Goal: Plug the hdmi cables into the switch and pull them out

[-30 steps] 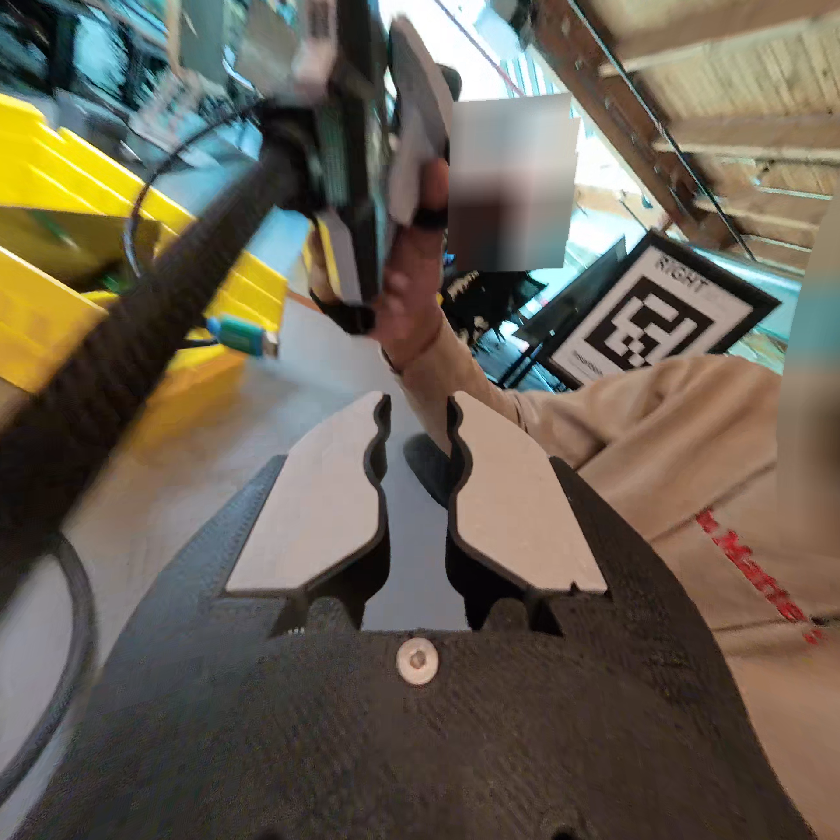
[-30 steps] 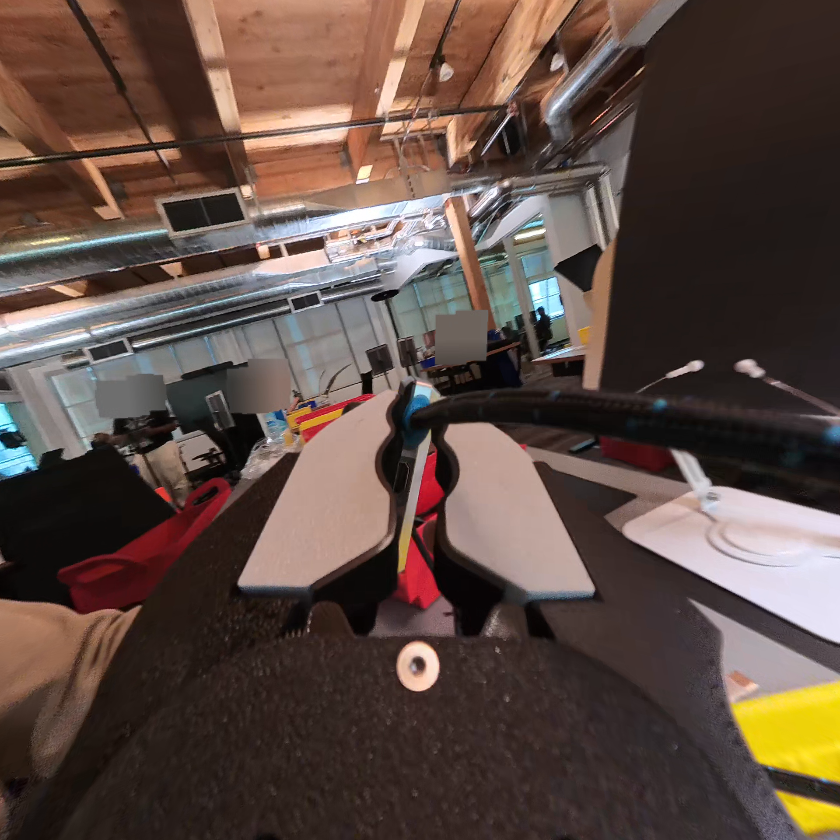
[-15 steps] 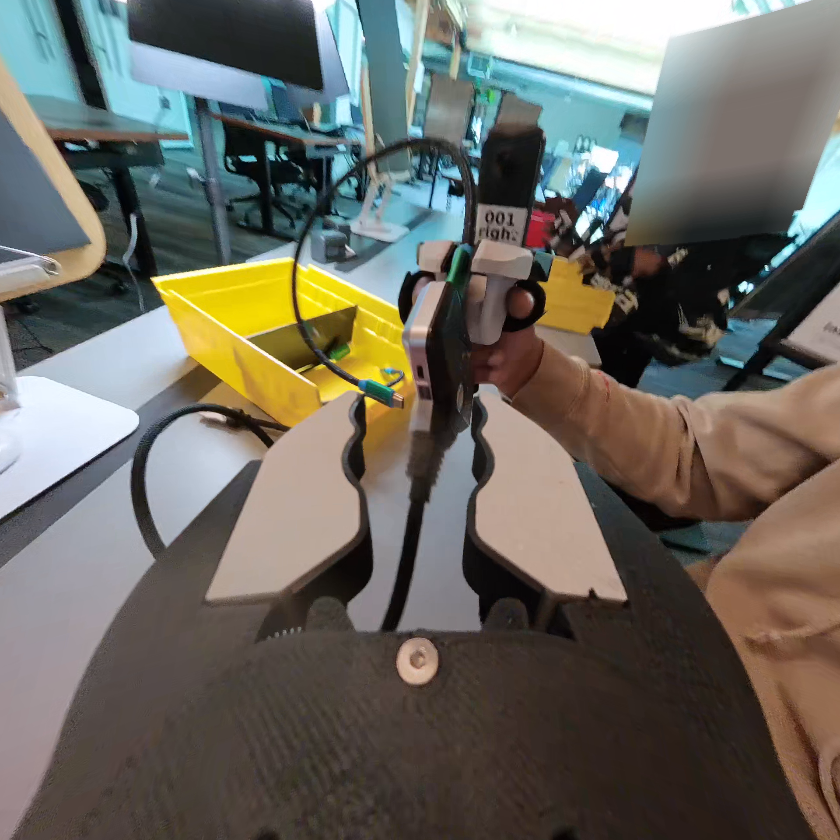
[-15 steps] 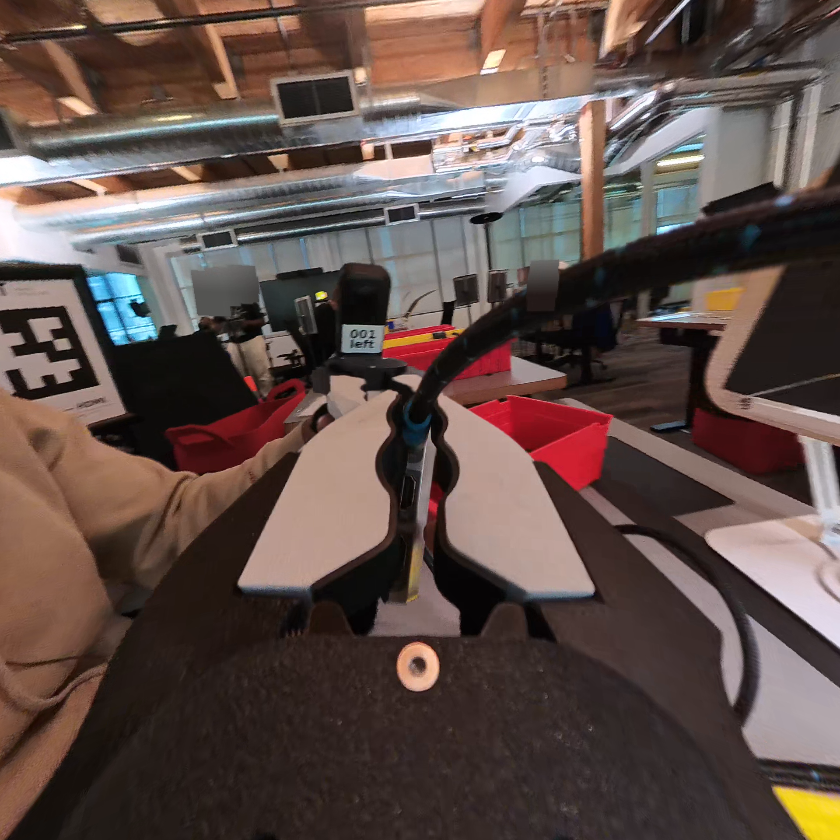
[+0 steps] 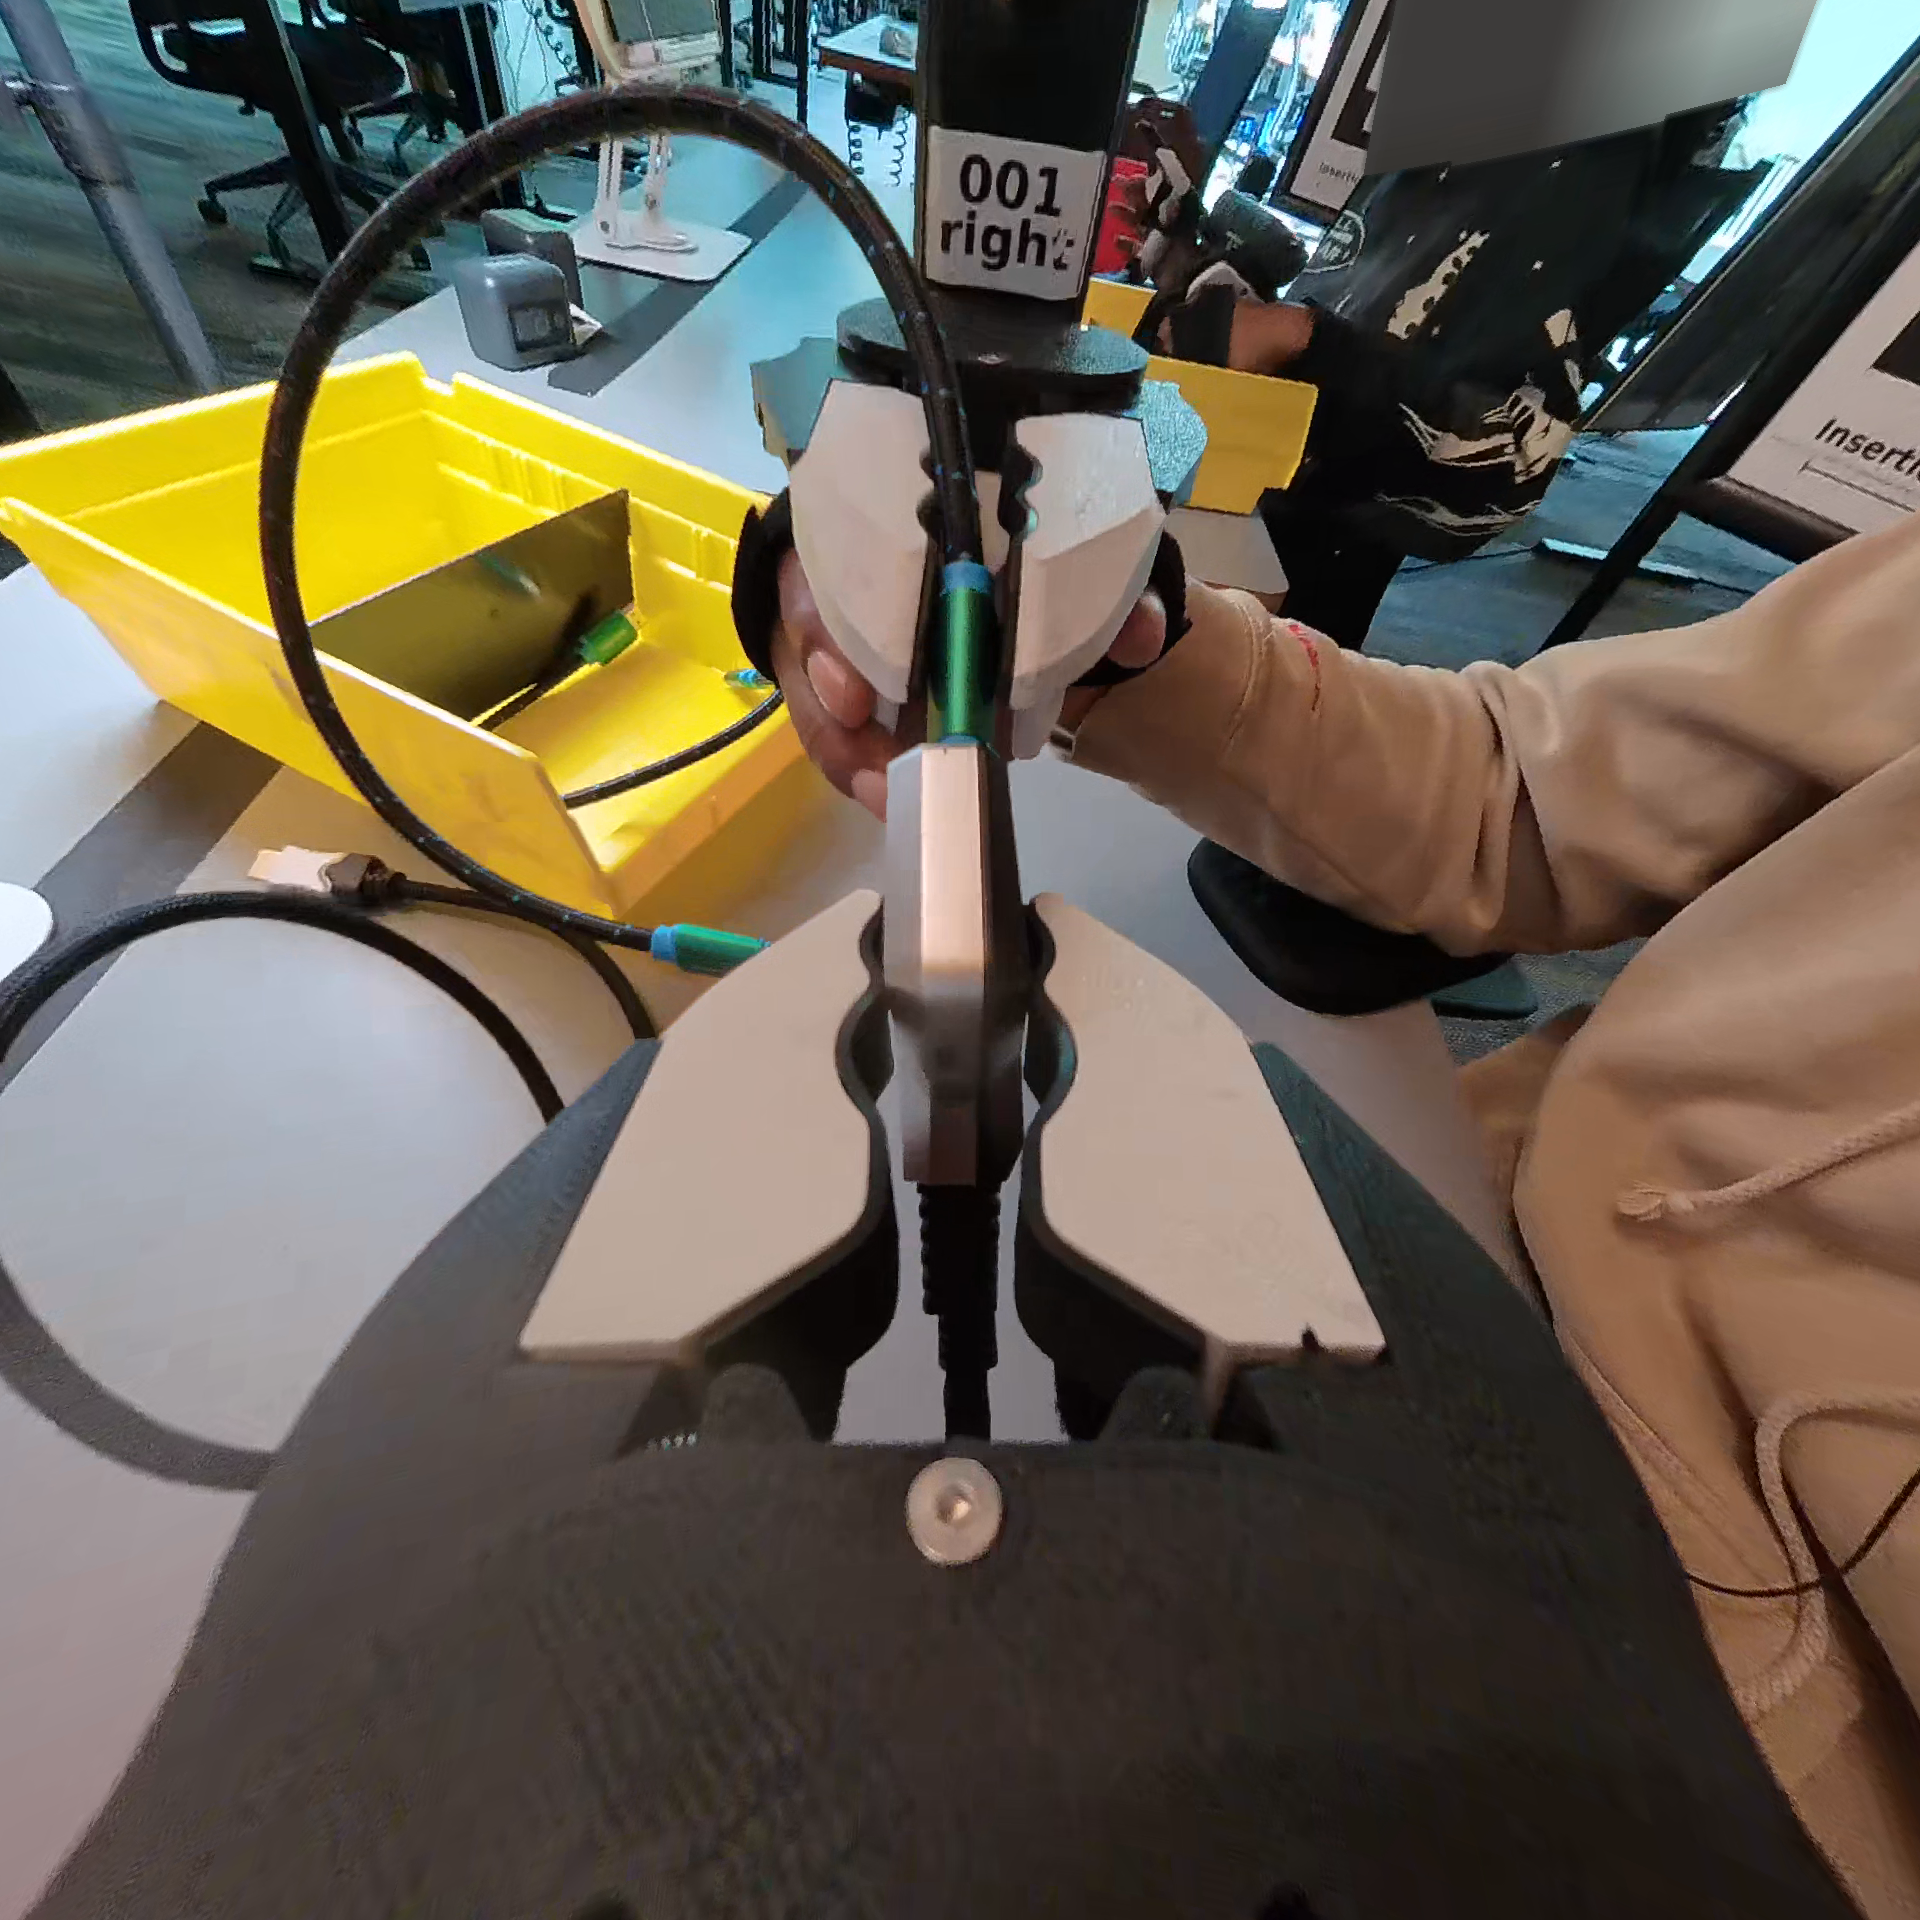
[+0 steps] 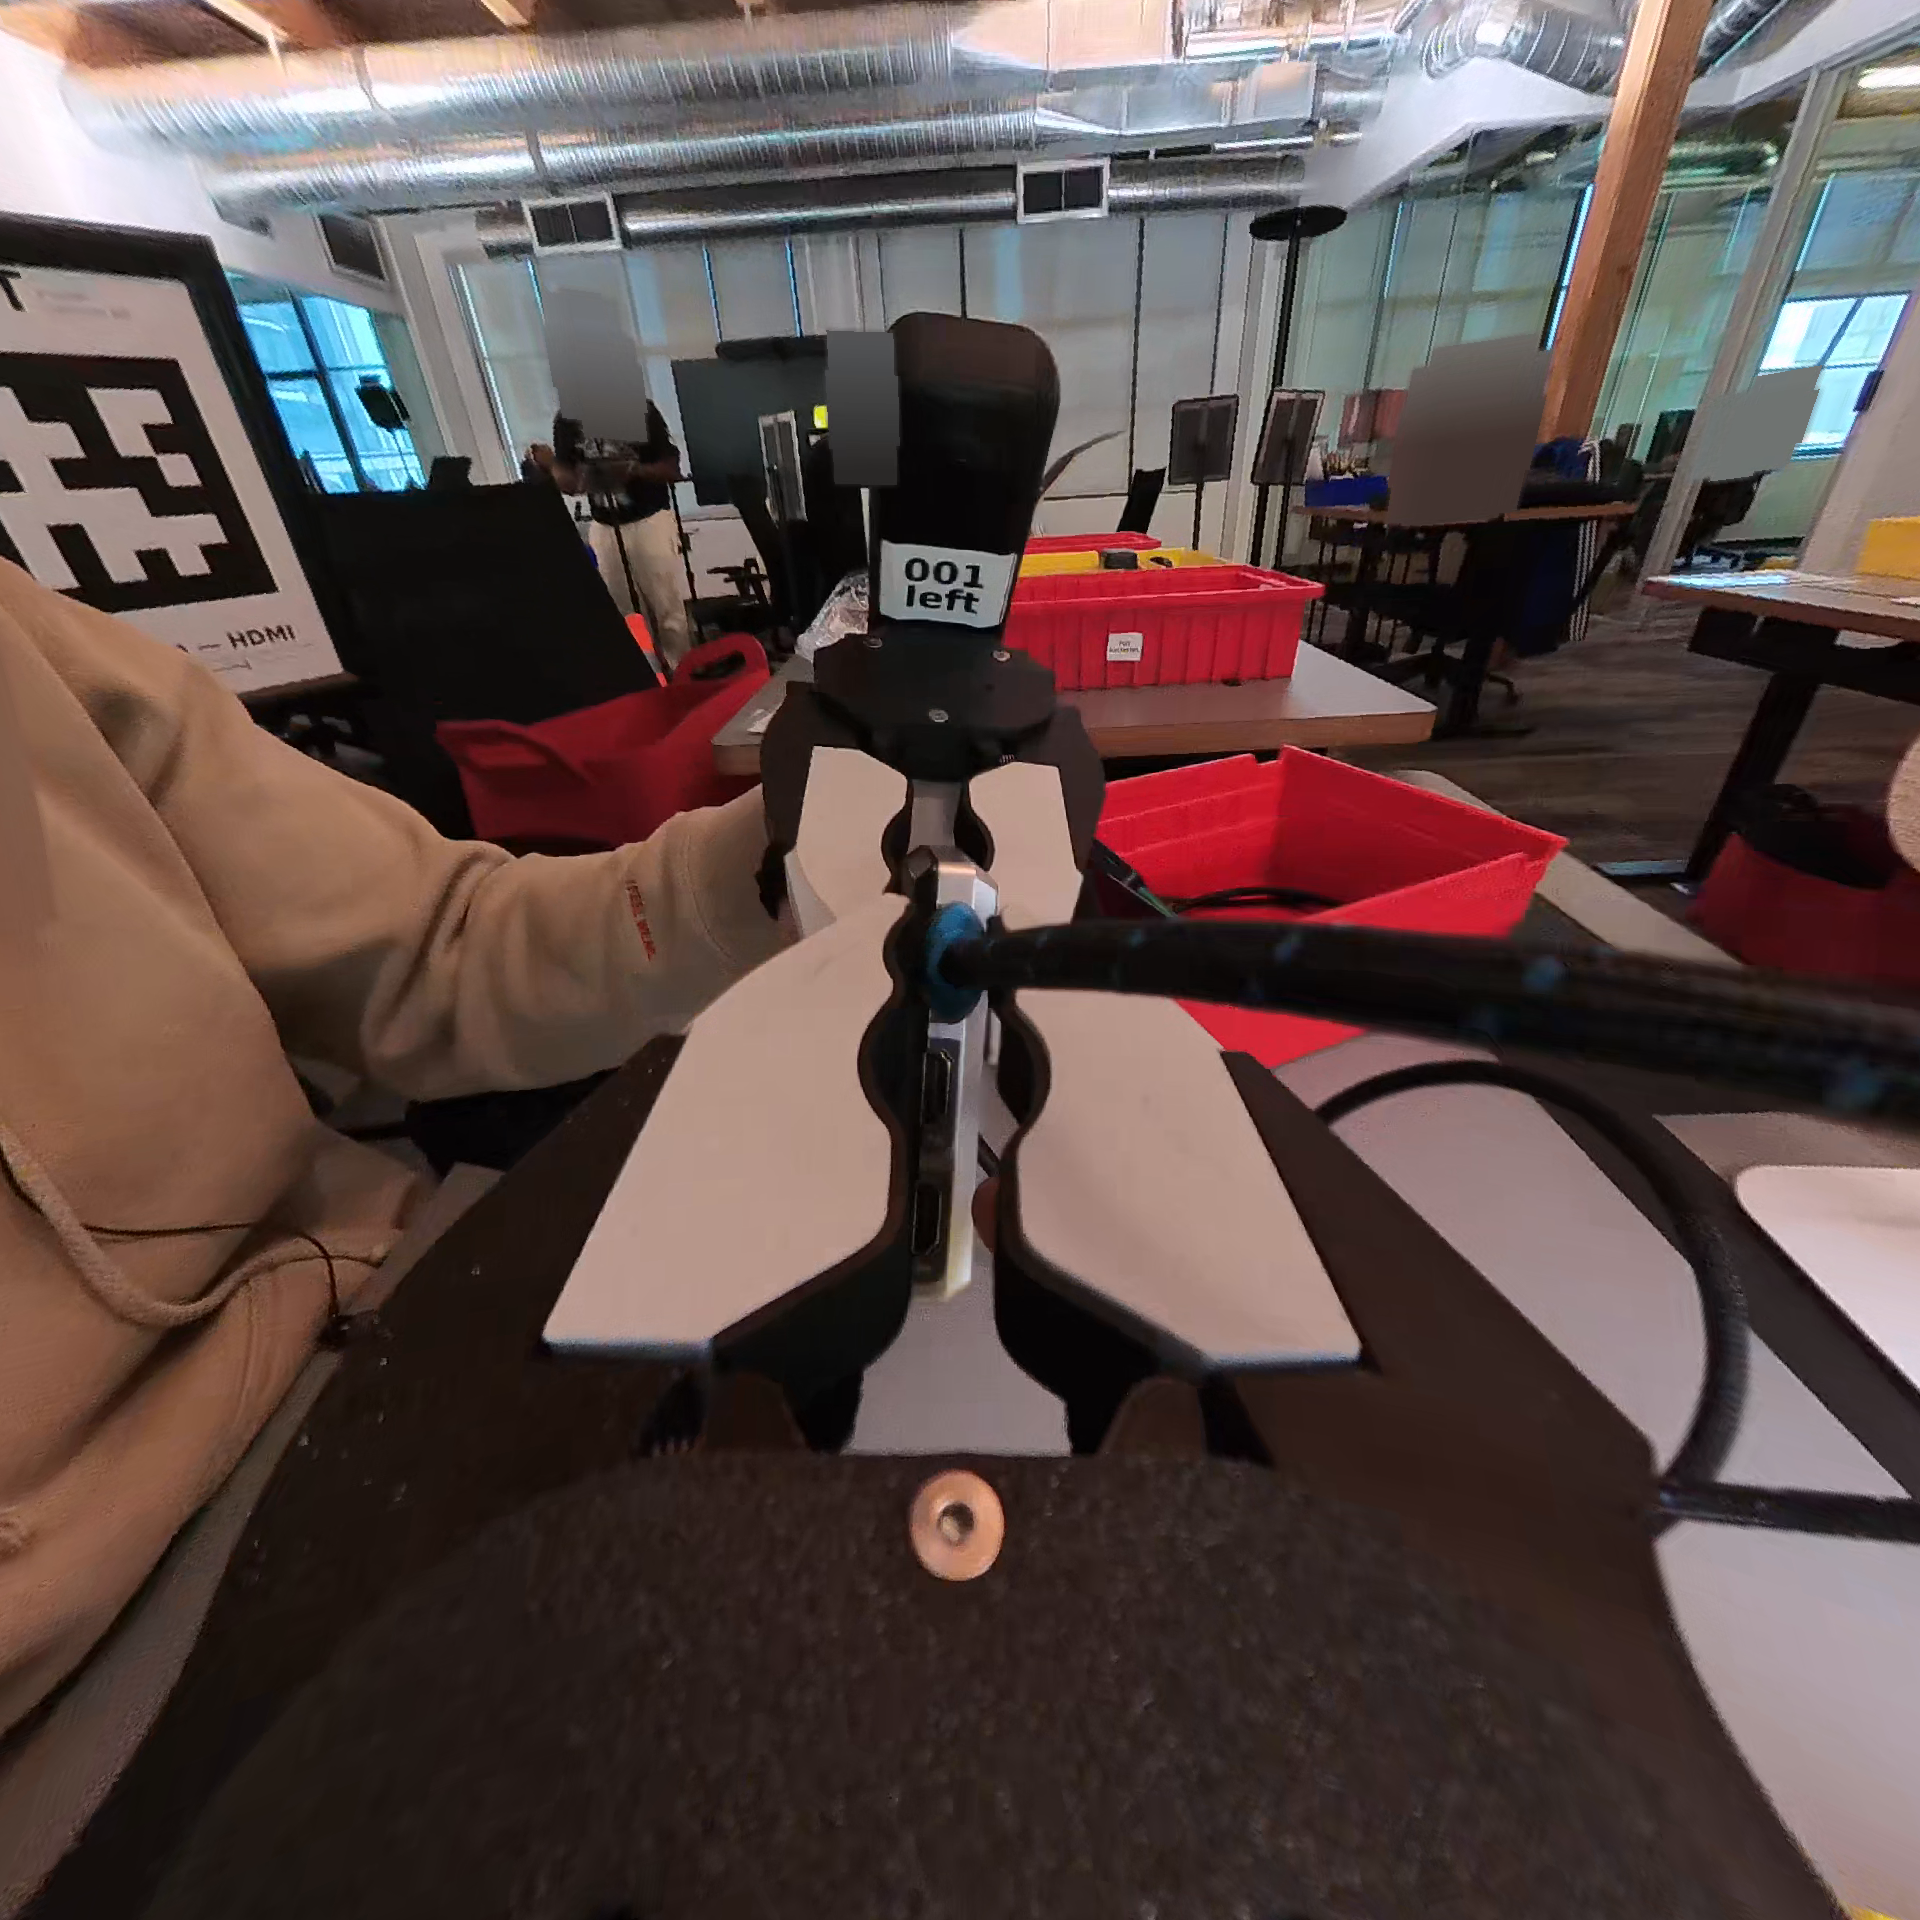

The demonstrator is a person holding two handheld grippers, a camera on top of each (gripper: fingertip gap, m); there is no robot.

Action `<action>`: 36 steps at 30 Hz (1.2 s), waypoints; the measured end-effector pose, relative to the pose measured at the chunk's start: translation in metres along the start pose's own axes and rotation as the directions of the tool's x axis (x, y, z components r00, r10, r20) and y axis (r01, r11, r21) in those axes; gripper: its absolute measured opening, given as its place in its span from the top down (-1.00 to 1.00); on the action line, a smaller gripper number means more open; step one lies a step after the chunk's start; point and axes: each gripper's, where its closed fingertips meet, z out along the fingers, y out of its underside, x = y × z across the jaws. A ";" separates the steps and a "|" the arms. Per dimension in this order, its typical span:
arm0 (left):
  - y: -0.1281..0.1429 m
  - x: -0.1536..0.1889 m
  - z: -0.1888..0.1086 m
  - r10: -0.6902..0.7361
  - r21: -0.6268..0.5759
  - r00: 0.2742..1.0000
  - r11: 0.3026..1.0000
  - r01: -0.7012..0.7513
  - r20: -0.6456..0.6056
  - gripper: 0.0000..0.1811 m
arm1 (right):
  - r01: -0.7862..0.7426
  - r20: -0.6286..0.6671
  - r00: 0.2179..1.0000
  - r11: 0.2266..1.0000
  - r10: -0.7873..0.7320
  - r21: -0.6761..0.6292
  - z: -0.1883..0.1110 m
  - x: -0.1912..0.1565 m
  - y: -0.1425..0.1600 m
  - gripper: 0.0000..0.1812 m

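In the left wrist view my left gripper (image 5: 956, 925) is shut on the slim silver switch (image 5: 935, 883), held on edge above the table. Facing it, my right gripper (image 5: 958, 727) is shut on a green HDMI plug (image 5: 961, 655) whose tip meets the switch's far end. Its black braided cable (image 5: 312, 343) loops up and left. In the right wrist view my right gripper (image 6: 951, 966) grips the plug's blue collar (image 6: 951, 956). The switch (image 6: 951, 1143) shows two free ports between my fingers. The left gripper (image 6: 940, 883) holds its far end.
A yellow bin (image 5: 312, 582) at the left holds another cable with a green plug. A second green-ended cable (image 5: 707, 948) and a black cable loop (image 5: 208, 914) lie on the grey table. Red bins (image 6: 1330, 842) stand behind. A person's beige sleeve (image 5: 1455, 790) is at the right. My hands' fingertips stand some 4 centimeters from each other.
The two grippers have swung to face each other. The left gripper, open and empty before, has shut on the switch hanging from the plug that the right gripper holds.
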 end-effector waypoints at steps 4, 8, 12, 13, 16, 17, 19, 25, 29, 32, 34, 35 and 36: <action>-0.003 0.002 -0.001 -0.020 0.026 0.999 0.999 0.021 -0.033 0.76 | 0.005 0.007 1.000 1.000 -0.005 -0.026 -0.001 -0.002 0.001 0.87; -0.005 0.003 -0.001 -0.037 0.057 0.998 0.998 0.040 -0.057 0.76 | 0.016 0.003 1.000 0.998 -0.015 -0.056 -0.002 -0.003 0.002 0.87; -0.010 0.003 -0.004 -0.013 0.074 0.999 0.997 0.017 -0.046 0.76 | 0.051 0.007 0.999 0.997 -0.050 -0.067 -0.004 -0.004 -0.001 0.88; -0.011 0.003 -0.004 -0.010 0.076 0.999 0.997 0.013 -0.043 0.76 | 0.055 0.006 0.998 0.996 -0.055 -0.070 -0.004 -0.004 -0.002 0.88; -0.008 -0.023 -0.029 -0.071 0.120 0.996 0.991 0.065 0.046 0.76 | -0.010 0.045 0.999 0.993 0.005 0.116 -0.041 -0.003 -0.034 0.88; -0.008 -0.036 -0.048 -0.112 0.161 0.991 0.982 0.099 0.072 0.76 | -0.001 -0.026 1.000 0.986 0.006 0.165 -0.069 0.007 -0.047 0.88; -0.009 -0.049 -0.075 -0.148 0.216 0.982 0.969 0.120 0.116 0.76 | 0.067 -0.239 0.970 0.993 -0.043 0.095 -0.115 0.026 -0.050 0.87; -0.005 -0.053 -0.061 -0.156 0.199 0.978 0.972 0.128 0.137 0.76 | 0.017 -0.432 0.902 1.000 -0.018 -0.006 -0.141 0.049 -0.047 0.88; -0.003 -0.051 -0.052 -0.153 0.185 0.981 0.974 0.129 0.122 0.76 | 0.011 -0.376 0.926 0.997 0.021 0.082 -0.125 0.053 -0.048 0.88; -0.003 -0.051 -0.052 -0.145 0.185 0.981 0.975 0.120 0.128 0.76 | -0.002 -0.294 0.953 0.969 0.077 0.247 -0.120 0.056 -0.052 0.88; -0.003 -0.051 -0.053 -0.147 0.188 0.981 0.975 0.121 0.128 0.76 | -0.122 -0.355 0.909 0.954 0.219 0.275 -0.126 0.086 -0.029 0.88; -0.003 -0.051 -0.053 -0.149 0.190 0.981 0.974 0.123 0.126 0.76 | -0.234 -0.422 0.841 0.930 0.340 0.282 -0.132 0.109 -0.008 0.88; -0.003 -0.051 -0.053 -0.150 0.190 0.981 0.974 0.124 0.126 0.76 | -0.366 -0.483 0.740 0.883 0.468 0.295 -0.141 0.130 0.017 0.88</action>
